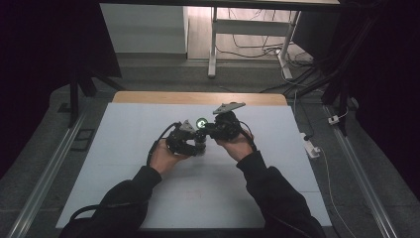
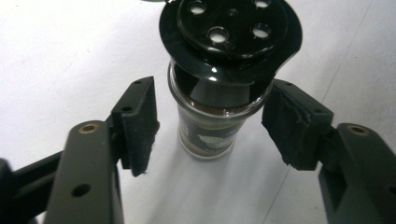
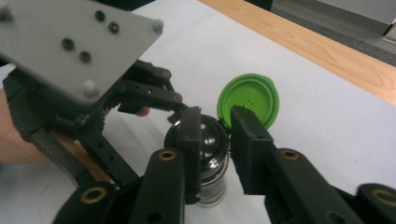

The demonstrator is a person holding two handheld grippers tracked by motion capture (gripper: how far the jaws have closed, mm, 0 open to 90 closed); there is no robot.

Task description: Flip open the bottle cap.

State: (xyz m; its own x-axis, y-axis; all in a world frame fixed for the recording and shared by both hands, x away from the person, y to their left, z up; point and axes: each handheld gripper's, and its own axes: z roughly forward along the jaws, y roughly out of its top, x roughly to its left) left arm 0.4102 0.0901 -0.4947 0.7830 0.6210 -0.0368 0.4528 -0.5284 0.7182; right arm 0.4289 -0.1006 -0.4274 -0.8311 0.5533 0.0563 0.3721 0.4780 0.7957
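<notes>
A small glass jar (image 2: pixel 205 135) stands on the white table top. It has a black shaker cap (image 2: pixel 229 32) with several holes, and its green flip lid (image 3: pixel 250 100) is swung open. My left gripper (image 2: pixel 210 126) is open, with one pad on each side of the jar just under the cap. My right gripper (image 3: pixel 215 135) hovers over the cap with its jaws a narrow gap apart and nothing pinched between them. In the high view both grippers meet at mid-table, where the green lid (image 1: pixel 201 122) glows.
The white table top (image 1: pixel 148 188) has a wooden strip (image 1: pixel 198 97) along its far edge. In the right gripper view, the left gripper's grey plate (image 3: pixel 70 42) and the hand (image 3: pixel 9 140) holding it crowd the left side. Cables (image 1: pixel 257 47) lie on the floor beyond.
</notes>
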